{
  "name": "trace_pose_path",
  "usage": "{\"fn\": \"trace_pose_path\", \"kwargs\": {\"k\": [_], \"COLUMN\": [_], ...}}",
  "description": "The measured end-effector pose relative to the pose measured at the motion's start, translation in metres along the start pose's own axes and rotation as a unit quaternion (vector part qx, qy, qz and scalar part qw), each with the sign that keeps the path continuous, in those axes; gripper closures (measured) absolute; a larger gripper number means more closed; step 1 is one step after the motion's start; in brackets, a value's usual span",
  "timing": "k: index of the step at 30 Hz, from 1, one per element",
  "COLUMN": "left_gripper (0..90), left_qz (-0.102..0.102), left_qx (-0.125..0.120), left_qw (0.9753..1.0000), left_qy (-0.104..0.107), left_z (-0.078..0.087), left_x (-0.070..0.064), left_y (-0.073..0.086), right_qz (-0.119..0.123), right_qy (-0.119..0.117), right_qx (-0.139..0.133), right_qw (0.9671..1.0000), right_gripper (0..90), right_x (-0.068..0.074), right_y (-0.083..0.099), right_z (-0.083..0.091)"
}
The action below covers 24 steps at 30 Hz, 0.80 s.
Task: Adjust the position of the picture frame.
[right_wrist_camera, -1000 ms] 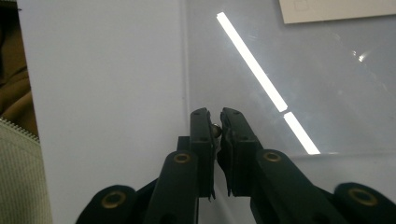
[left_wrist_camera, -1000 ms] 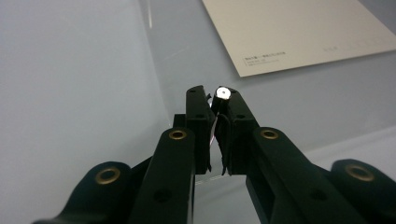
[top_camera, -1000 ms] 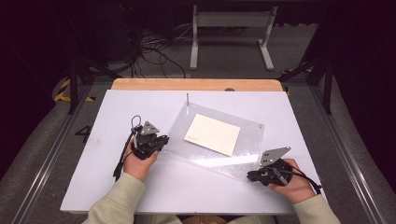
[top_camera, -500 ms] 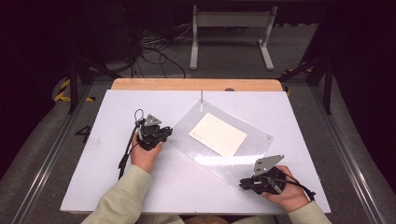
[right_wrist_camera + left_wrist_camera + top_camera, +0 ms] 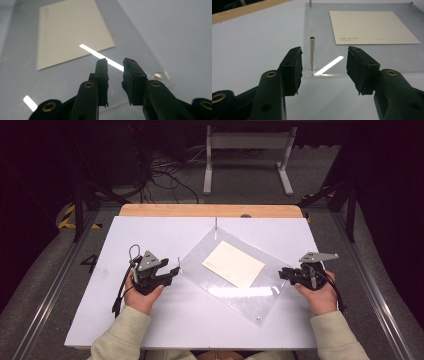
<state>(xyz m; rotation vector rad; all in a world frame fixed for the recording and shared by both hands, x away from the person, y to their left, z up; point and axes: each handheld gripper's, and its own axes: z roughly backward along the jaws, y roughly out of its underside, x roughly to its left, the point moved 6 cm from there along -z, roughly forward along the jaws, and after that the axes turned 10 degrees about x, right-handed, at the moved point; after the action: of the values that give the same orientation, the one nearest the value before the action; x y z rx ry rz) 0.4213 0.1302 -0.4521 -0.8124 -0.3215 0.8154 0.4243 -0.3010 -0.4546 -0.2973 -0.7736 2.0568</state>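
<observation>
Left gripper [image 5: 324,65] spread wide around an upright metal post [image 5: 312,55], centre frame. Right gripper [image 5: 115,62] narrowly parted, holding nothing, above clear sheet [image 5: 140,45].

The right hand-held gripper [image 5: 115,62] hangs over a clear acrylic sheet [image 5: 25,82], its 2 black jaws a narrow gap apart with nothing between them. A cream card [image 5: 71,32] lies under the sheet ahead. A small metal stud [image 5: 158,74] sits near the sheet's corner, on the white counter [image 5: 180,32].
</observation>
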Motion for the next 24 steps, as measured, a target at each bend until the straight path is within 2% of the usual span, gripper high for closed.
{"fn": "trace_pose_path", "kwargs": {"k": [1, 2, 3, 5, 8, 11, 13, 16, 22, 24], "left_gripper": [46.7, 46.6, 46.7, 46.6, 46.6, 46.8, 46.7, 46.4, 46.0, 46.0], "left_qz": [0.004, 0.004, 0.006, 0.005, 0.004, 0.009, 0.008, 0.004, -0.001, -0.001], "left_qx": [0.0, 0.0, 0.001, 0.004, 0.009, 0.009, 0.008, 0.01, 0.013, 0.015], "left_qw": [1.0, 1.0, 1.0, 1.0, 0.9999, 0.9999, 0.9999, 0.9999, 0.9999, 0.9998], "left_qy": [0.003, 0.003, 0.006, 0.008, 0.003, 0.003, 0.006, 0.007, 0.009, 0.012], "left_z": [0.001, 0.001, 0.004, 0.005, 0.005, 0.005, 0.005, 0.006, 0.007, 0.006], "left_x": [0.0, 0.0, 0.0, 0.0, 0.002, 0.004, 0.003, 0.001, -0.002, -0.003], "left_y": [0.002, 0.002, 0.006, 0.009, 0.014, 0.015, 0.015, 0.016, 0.017, 0.018], "right_qz": [-0.01, -0.01, -0.026, -0.037, -0.061, -0.097, -0.094, -0.088, -0.061, -0.048], "right_qy": [0.019, 0.019, 0.032, 0.057, 0.075, 0.052, 0.063, 0.063, 0.063, 0.073], "right_qx": [0.003, 0.003, 0.005, 0.009, 0.016, -0.003, -0.007, -0.009, 0.017, 0.022], "right_qw": [0.9998, 0.9998, 0.9991, 0.9976, 0.9952, 0.9939, 0.9935, 0.9941, 0.996, 0.9959], "right_gripper": [73.8, 73.8, 73.8, 73.3, 73.1, 71.2, 72.0, 73.8, 83.2, 83.6], "right_x": [-0.009, -0.009, -0.02, -0.032, -0.048, -0.057, -0.057, -0.056, -0.049, -0.047], "right_y": [-0.001, -0.001, -0.003, -0.003, 0.001, 0.001, 0.0, -0.002, 0.001, 0.001], "right_z": [-0.004, -0.004, -0.01, -0.017, -0.024, -0.027, -0.028, -0.028, -0.03, -0.031]}}
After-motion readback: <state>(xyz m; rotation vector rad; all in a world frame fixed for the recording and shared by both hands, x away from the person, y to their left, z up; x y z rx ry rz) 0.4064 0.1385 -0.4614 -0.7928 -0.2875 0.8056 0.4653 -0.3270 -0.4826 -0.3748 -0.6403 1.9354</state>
